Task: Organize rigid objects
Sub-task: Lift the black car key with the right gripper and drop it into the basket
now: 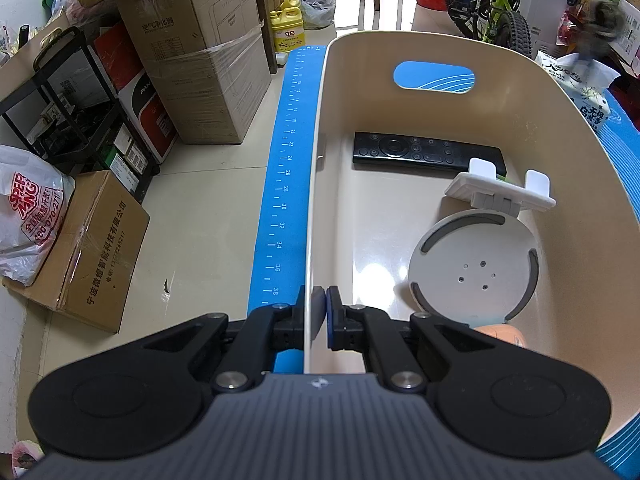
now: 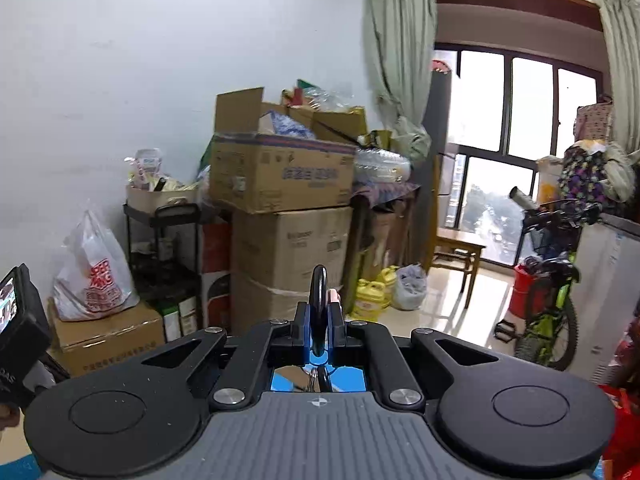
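Observation:
My left gripper (image 1: pixel 318 300) is shut on the left wall of a cream plastic bin (image 1: pixel 520 92), one pad inside and one outside. In the bin lie a black remote control (image 1: pixel 424 152) and a white phone stand (image 1: pixel 476 256) with a round base. A peach-coloured item (image 1: pixel 500 332) peeks out at the near wall, mostly hidden. In the right wrist view my right gripper (image 2: pixel 320 304) is held up in the air, facing the room. It is shut on a thin black ring-shaped object (image 2: pixel 319 288) seen edge-on, with a small pink bit (image 2: pixel 333 296) beside it.
The bin stands on a blue ruler mat (image 1: pixel 284 184). A tissue pack (image 1: pixel 580 88) lies behind the bin on the right. On the floor to the left are stacked cardboard boxes (image 1: pixel 200 60), a black rack (image 1: pixel 72 120) and a plastic bag (image 1: pixel 28 208). A bicycle (image 2: pixel 548 304) stands by the window.

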